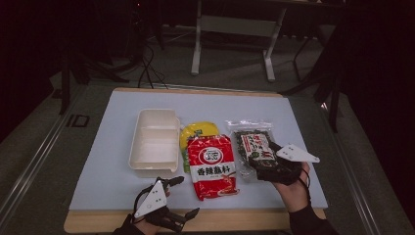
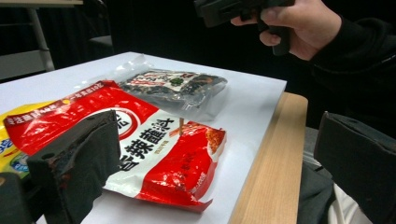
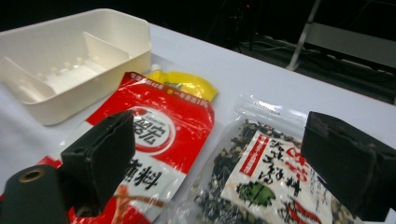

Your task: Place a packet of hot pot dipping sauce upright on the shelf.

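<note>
Three flat packets lie side by side on the white-topped table (image 1: 103, 161), to the right of an open cream plastic divided box (image 1: 153, 142), which reads as a sorting layout with the box as the likely receptacle. The clear plastic packet of dark dried seaweed with a red-and-white label (image 1: 252, 142) lies farthest right, flat on the table. The glossy red seasoning packet with a white round emblem (image 1: 213, 165) lies in the middle, overlapping a yellow packet (image 1: 197, 131) just beside the box.

The right gripper (image 1: 268, 164) hangs over the near end of the seaweed packet. In the right gripper view its jaws stand wide apart, one over the red packet and the other over the seaweed label (image 3: 266, 175), with nothing between them. Whether they touch the packet cannot be told (they appear just above it). This looks like an approach to pick the seaweed packet.

The left gripper (image 1: 183, 196) rests at the near left edge of the table, held aside, presumably waiting. Its jaws are also spread wide and empty, pointing toward the near end of the red packet (image 2: 154, 154).
</note>
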Demonstrator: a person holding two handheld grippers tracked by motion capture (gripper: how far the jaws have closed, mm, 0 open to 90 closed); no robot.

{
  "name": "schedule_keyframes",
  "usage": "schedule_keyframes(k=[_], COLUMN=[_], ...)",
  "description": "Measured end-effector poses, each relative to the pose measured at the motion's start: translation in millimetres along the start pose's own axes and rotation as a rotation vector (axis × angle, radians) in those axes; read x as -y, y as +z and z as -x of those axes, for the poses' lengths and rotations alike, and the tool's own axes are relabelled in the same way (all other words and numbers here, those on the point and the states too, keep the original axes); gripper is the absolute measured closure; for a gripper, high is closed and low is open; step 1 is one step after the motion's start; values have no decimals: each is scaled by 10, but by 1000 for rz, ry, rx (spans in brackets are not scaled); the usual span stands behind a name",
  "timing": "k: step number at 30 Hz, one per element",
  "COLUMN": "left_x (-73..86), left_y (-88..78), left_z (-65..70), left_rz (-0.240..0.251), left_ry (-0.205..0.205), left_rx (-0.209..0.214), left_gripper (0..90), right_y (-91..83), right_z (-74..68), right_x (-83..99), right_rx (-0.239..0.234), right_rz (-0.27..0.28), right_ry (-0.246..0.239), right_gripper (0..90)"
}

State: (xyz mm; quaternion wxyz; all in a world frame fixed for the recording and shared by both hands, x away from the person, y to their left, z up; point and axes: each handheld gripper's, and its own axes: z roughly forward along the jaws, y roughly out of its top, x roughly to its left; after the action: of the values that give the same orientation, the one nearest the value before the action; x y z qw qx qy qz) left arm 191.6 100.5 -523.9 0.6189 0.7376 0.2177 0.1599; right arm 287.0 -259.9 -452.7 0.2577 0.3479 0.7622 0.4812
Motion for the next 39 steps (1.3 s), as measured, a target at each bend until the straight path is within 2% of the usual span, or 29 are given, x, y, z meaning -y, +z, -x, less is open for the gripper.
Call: schedule_keyframes(k=[1, 2, 4, 5, 10, 17, 22, 39], left_x=[2, 2, 3, 1, 4, 10, 12, 19], left_y=[-3, -3, -6, -12, -12, -5, 0, 16], left_z=[-7, -7, -10, -16, -25, -22, -19, -1], left_rz=[0, 0, -1, 4, 2, -1, -7, -26], left_ry=[-1, -1, -1, -5, -6, -6, -2, 19], left_rx=[-1, -1, -4, -9, -12, -10, -11, -8], left_gripper=[17, 17, 17, 17, 17, 17, 17, 17], right_y=[26, 73, 73, 189, 398, 652, 813, 1345], right_z=[-1, -3, -3, -10, -50, -103, -111, -99], right_x=[-18, -48, -48, -104, -152, -165, -185, -182], right_rx=[1, -17, -17, -41, -56, -77, -77, -51], right_rz=[-3, -13, -13, -33, -93, -130, -139, -250], right_ry=[-4, -3, -3, 7, 15, 31, 39, 63], right_gripper=[105, 110, 110, 123, 149, 198, 237, 402])
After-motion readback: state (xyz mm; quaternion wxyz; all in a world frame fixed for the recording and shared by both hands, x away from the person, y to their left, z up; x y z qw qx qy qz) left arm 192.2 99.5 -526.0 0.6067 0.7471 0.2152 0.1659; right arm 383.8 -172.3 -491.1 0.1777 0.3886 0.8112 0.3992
